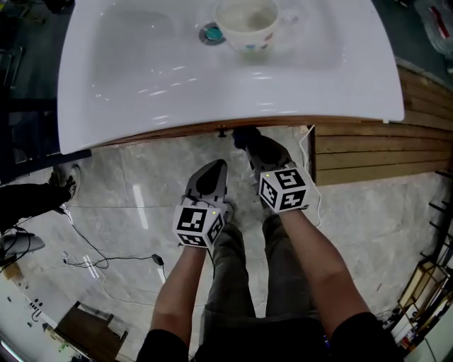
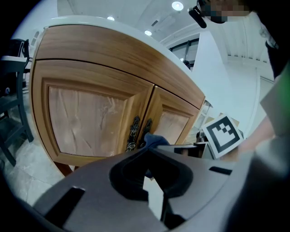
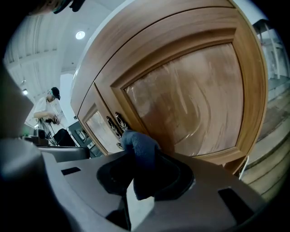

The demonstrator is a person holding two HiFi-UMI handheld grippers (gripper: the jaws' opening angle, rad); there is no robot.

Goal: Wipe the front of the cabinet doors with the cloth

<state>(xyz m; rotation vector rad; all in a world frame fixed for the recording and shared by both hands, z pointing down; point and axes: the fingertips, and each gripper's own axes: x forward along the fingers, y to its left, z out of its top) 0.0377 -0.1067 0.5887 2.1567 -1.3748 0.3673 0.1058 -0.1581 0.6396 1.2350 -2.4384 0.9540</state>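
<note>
The wooden cabinet has two panelled doors, the left door and the right door, with ornate dark handles where they meet. My right gripper is shut on a dark blue cloth, which it holds against the right door's frame just beside the handles. From above, the cloth sits under the counter's edge at the right gripper. My left gripper hangs back from the doors, jaws shut with nothing in them. Beyond the left gripper the cloth shows at the door seam.
A white sink counter overhangs the cabinet, with a cup in the basin. Wooden slats run to the right. Cables lie on the marble floor at left. A dark chair stands left of the cabinet. A person stands far behind.
</note>
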